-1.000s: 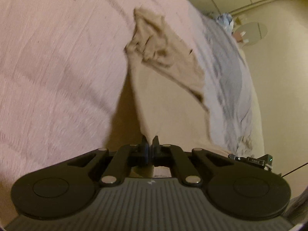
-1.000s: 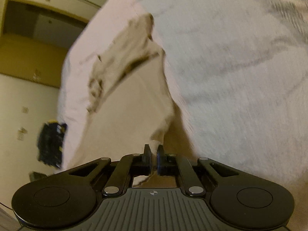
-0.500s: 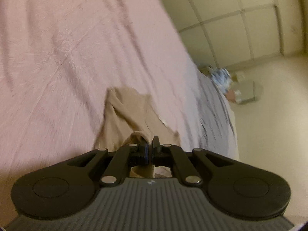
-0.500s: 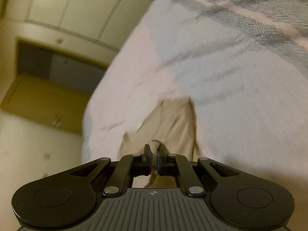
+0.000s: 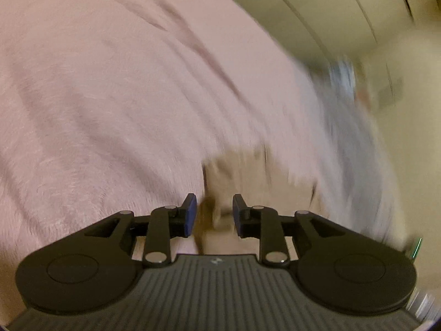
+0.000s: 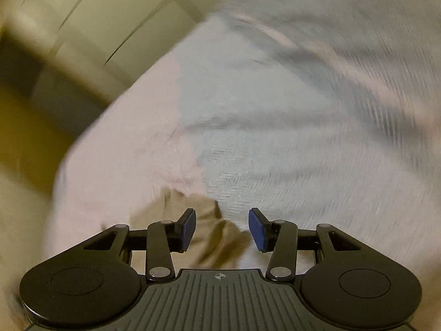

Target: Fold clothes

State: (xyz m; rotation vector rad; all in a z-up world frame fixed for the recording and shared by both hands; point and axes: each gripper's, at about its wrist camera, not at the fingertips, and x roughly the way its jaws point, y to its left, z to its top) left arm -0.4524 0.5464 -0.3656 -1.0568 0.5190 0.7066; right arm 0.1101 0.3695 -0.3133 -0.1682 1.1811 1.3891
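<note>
A tan garment (image 5: pixel 242 176) lies on the pink bedspread (image 5: pixel 110 96), close in front of my left gripper (image 5: pixel 214 212). The left gripper is open and holds nothing, with the garment's edge showing between its blue pads. In the right wrist view the same tan garment (image 6: pixel 198 215) lies bunched just ahead of my right gripper (image 6: pixel 222 227), which is open and empty. The garment sits where the pink bedspread (image 6: pixel 124 160) meets a grey herringbone blanket (image 6: pixel 303 138). Both views are blurred by motion.
The grey blanket (image 5: pixel 355 143) runs along the bed's right side in the left wrist view. Cream wall panels (image 5: pixel 317 8) and floor lie beyond the bed edge. A dark doorway or cabinet (image 6: pixel 33 91) stands left of the bed in the right wrist view.
Both grippers were shut on the tan garment and holding it up; they lowered it to the bed, opened and let it go. The garment now lies on the bedspread.
</note>
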